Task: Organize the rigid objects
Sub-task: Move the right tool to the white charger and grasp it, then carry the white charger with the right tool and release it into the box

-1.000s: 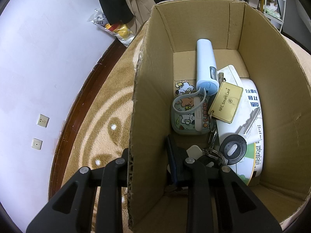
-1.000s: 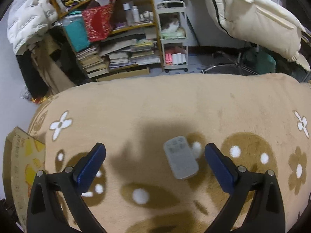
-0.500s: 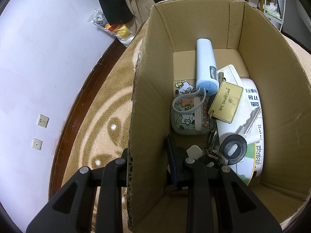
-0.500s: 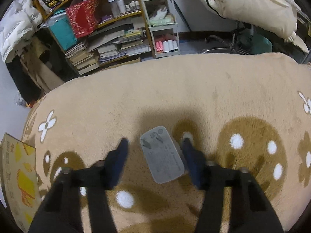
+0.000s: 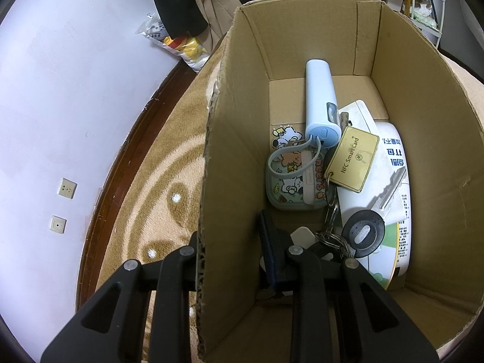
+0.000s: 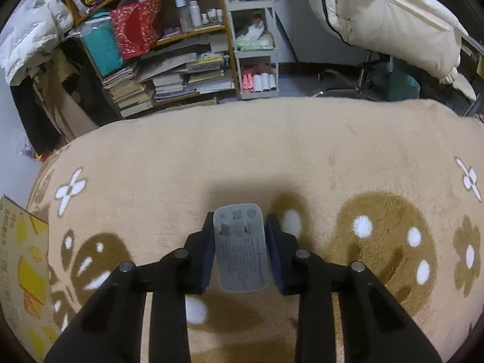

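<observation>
a: where does the grey charger (image 6: 242, 246) sit right now?

b: between the two blue pads of the right gripper (image 6: 240, 251), flat face up with its folded prongs showing. both pads press its long sides, so the claw is clamped on it. whether it rests on the tan rug (image 6: 272, 151) or is just clear of it, i cannot tell.

a: and its long axis?

b: it runs straight along the fingers, pointing away from the camera, so the grip crosses its narrow width (the firmer way to hold a slab like this, i'd judge).

a: the other claw?

b: the left gripper (image 5: 233, 242) straddles the near left wall of the cardboard box (image 5: 302, 27), one finger outside and one inside, pinching the card, steadying it, i'd say.

a: what's in the box?

b: a pale blue power bank (image 5: 320, 103), a cartoon pouch (image 5: 290, 178), a bunch of keys (image 5: 364, 236) with a yellow nfc tag (image 5: 354, 158), and a white device (image 5: 390, 181) under them.

a: so which way must the charger travel?

b: leftward. the box's printed corner shows at the lower left edge of the right wrist view, well apart from the charger, so the right hand has to carry it across and over the rim.
</observation>
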The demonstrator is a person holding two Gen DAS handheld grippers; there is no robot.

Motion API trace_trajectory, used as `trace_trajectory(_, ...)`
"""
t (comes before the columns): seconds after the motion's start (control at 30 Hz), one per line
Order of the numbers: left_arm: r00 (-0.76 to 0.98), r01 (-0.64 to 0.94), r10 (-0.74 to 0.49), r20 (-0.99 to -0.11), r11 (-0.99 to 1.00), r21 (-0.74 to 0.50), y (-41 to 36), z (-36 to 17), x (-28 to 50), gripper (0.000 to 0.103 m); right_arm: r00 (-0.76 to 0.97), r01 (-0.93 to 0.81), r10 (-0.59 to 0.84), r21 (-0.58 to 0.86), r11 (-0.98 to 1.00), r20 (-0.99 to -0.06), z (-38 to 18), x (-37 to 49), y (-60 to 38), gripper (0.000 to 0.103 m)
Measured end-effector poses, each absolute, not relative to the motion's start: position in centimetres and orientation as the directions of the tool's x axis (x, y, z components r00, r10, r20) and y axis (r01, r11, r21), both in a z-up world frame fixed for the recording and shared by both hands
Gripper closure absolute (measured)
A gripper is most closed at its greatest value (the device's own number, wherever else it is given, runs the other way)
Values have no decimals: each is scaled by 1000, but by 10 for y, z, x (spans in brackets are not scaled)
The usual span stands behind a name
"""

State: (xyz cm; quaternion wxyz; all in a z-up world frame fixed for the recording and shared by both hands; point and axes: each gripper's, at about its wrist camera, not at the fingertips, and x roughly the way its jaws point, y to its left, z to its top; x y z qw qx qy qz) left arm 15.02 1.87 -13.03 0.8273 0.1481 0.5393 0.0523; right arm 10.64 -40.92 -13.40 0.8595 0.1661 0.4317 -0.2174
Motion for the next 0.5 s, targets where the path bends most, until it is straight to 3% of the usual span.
trace_trajectory(0.5,413,72,249,-876,950,304,18,-131,150,78,756,284,-47,262,922,-653,-60,121,-304,74)
